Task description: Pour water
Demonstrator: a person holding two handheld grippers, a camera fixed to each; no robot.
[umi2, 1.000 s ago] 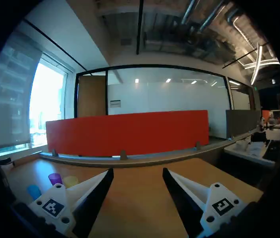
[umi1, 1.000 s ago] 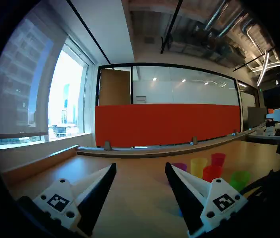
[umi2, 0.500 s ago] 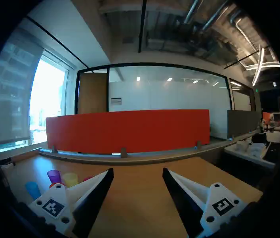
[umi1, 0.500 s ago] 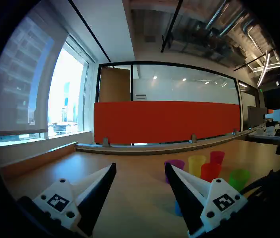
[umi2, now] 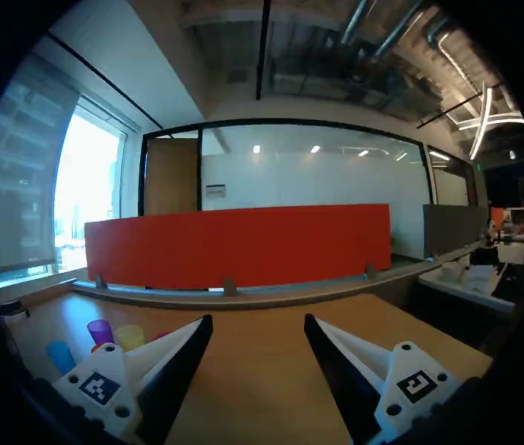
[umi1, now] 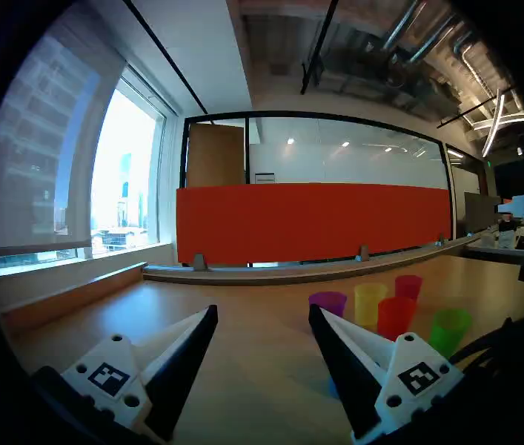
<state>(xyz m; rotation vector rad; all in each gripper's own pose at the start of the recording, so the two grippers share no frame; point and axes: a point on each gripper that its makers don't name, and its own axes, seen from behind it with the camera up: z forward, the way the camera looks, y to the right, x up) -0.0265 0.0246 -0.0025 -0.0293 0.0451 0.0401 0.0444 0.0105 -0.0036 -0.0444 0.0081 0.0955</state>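
While both jaws gape wide, cups (umi1: 395, 317) cluster off-centre; bare desk (umi1: 262, 348) runs to divider (umi1: 306, 222)

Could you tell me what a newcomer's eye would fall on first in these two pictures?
Most striking is the long orange-red panel standing along the far edge of the wooden desk. Next comes the cluster of bright plastic cups on the desk, to the right just past the left claw. Both that claw and the right claw are open and hold nothing.

Left gripper (umi1: 262, 308) is pointing across the wooden worktop (umi1: 262, 378), jaws standing apart.
Coloured cups (umi1: 370, 304) are clustering beside its right finger.
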